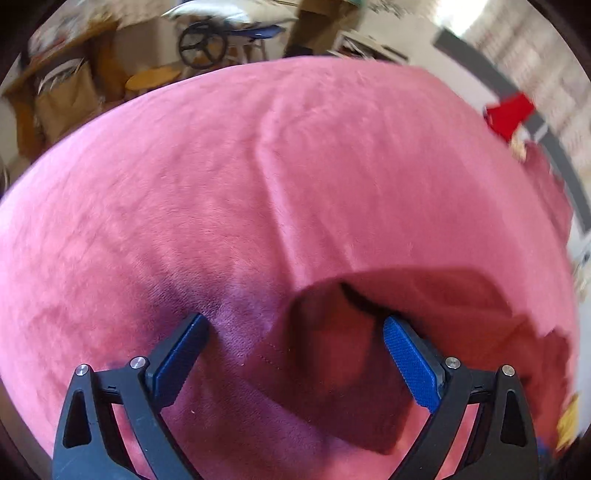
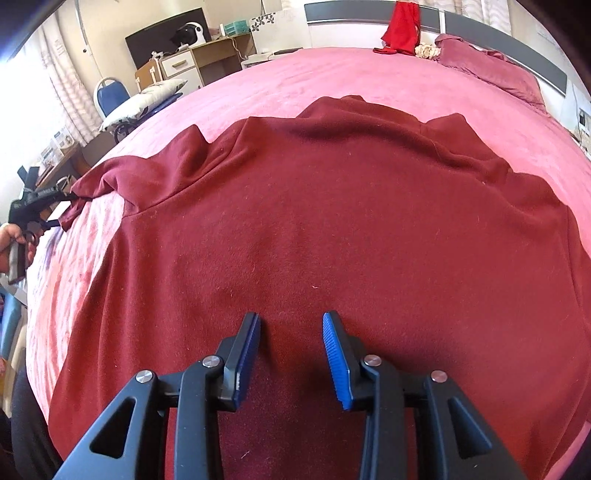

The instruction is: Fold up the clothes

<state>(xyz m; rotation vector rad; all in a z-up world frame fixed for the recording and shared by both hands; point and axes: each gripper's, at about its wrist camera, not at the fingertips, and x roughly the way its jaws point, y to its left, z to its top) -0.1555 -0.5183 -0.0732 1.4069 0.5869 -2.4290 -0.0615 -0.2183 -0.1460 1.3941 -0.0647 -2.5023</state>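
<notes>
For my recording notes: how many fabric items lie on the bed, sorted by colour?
Dark red (maroon sweatshirt, spread flat): 1
Bright red (red cloth at the headboard end): 1
Pink (pillow, plus the bed cover itself): 2
Total: 4
</notes>
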